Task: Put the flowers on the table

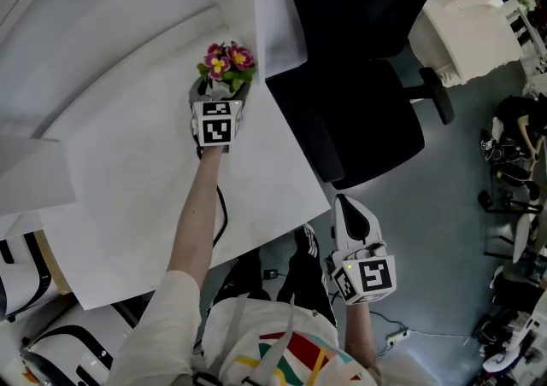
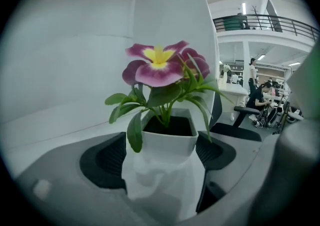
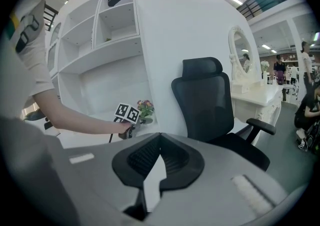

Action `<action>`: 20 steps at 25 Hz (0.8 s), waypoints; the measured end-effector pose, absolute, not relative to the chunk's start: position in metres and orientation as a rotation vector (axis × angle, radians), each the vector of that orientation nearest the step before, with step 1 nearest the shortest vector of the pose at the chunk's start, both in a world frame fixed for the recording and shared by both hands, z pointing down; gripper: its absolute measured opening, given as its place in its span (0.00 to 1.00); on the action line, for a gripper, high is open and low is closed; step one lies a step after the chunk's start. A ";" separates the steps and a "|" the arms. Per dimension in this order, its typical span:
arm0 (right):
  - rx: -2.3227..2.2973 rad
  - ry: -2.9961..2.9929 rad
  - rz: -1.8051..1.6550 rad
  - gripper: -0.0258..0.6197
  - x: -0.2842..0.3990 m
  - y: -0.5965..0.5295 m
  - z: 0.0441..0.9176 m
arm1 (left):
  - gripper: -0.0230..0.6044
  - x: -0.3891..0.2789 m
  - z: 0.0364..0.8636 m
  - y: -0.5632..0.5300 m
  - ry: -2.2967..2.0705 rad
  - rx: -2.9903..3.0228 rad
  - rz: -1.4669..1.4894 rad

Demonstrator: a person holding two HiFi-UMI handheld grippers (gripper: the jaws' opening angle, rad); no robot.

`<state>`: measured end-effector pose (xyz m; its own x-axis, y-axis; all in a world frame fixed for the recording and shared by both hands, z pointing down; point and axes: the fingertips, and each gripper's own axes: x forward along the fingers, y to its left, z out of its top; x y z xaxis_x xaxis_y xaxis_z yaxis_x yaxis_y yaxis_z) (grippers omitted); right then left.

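Observation:
The flowers (image 1: 226, 60), pink and yellow blooms with green leaves in a small white square pot (image 2: 170, 140), stand upright on the white table (image 1: 128, 171) near its far right corner, against a white wall panel. My left gripper (image 1: 220, 96) reaches to the pot from the near side. In the left gripper view its jaws stand wide on either side of the pot, a narrow gap shows at the left pad (image 2: 102, 160), and the gripper (image 2: 162, 159) is open. My right gripper (image 1: 348, 203) hangs low beside the table's near right corner, shut and empty (image 3: 160, 137).
A black office chair (image 1: 359, 77) stands just right of the table, close to the pot. White shelves (image 3: 100, 35) rise behind the table. A white dresser with a mirror (image 3: 250, 85) is further right. The person's legs and cables are on the grey floor (image 1: 453, 231).

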<state>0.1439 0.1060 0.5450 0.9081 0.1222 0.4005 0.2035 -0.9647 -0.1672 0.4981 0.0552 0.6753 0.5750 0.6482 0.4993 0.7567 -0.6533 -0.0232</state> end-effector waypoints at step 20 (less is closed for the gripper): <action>-2.984 -0.057 -0.361 0.04 0.199 0.080 0.475 | 0.76 0.460 0.538 0.019 -1.144 -2.694 -0.427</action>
